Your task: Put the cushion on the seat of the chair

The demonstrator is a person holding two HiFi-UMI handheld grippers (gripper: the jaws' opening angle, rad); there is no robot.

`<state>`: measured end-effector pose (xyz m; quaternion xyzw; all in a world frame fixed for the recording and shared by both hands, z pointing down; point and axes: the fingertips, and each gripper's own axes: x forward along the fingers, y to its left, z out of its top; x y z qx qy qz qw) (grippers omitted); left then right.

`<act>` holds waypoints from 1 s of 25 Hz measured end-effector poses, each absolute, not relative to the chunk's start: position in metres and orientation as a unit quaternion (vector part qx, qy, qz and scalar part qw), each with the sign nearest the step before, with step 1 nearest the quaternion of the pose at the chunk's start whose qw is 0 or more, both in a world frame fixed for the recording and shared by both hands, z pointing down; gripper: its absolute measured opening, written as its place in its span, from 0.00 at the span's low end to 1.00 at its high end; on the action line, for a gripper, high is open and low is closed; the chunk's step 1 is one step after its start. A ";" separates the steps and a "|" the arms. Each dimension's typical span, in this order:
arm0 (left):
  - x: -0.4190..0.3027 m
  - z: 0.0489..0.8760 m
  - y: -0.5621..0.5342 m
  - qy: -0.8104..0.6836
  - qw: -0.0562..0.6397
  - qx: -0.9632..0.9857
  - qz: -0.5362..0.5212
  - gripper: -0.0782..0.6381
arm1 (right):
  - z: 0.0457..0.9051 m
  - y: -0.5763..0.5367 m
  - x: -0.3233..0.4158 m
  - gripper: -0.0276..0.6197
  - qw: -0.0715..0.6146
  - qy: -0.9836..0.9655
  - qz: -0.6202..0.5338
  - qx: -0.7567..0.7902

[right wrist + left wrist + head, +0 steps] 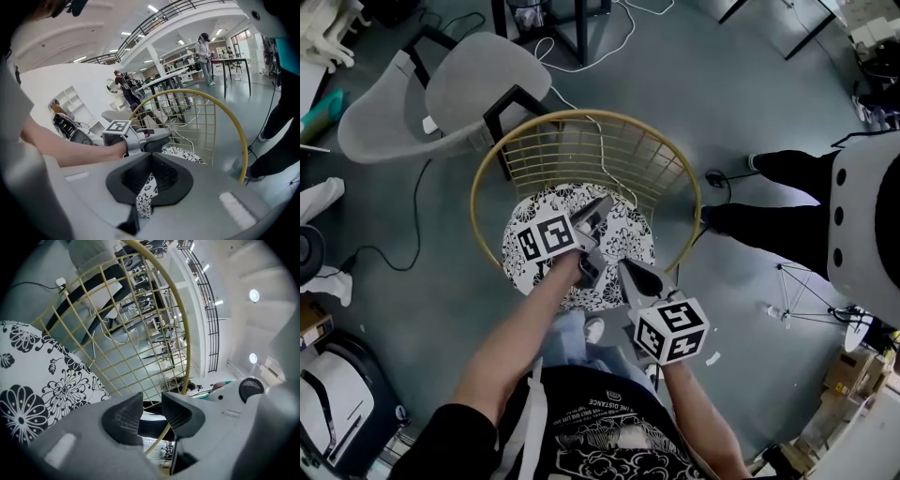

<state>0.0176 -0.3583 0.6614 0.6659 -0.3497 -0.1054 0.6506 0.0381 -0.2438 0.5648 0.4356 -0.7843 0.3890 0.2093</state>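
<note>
A round black-and-white floral cushion (628,239) lies on the seat of the gold wire chair (581,117). My left gripper (595,214) hovers over the cushion's middle. In the left gripper view its jaws (152,411) stand apart with nothing between them, the cushion (42,376) lies to the left and the wire back (185,333) is ahead. My right gripper (630,272) is at the cushion's near right edge. In the right gripper view its jaws (151,176) are shut on a fold of the floral fabric (146,194), with the chair back (234,122) behind.
A grey shell chair (441,94) stands at the upper left, close to the gold chair. Cables (581,56) run across the floor. A person in black trousers (787,202) stands at the right, near a small tripod (797,291). Boxes and bags line the left edge.
</note>
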 end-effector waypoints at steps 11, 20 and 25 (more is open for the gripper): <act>0.014 0.605 -0.296 -0.339 0.601 0.717 -0.096 0.26 | 0.546 -0.211 0.042 0.03 0.181 -0.793 0.379 0.441; 0.003 0.551 -0.249 -0.352 0.537 0.761 -0.094 0.18 | 0.525 -0.181 0.036 0.03 0.156 -0.808 0.363 0.438; 0.001 0.528 -0.225 -0.357 0.487 0.794 -0.061 0.14 | 0.510 -0.173 0.033 0.03 0.132 -0.818 0.349 0.437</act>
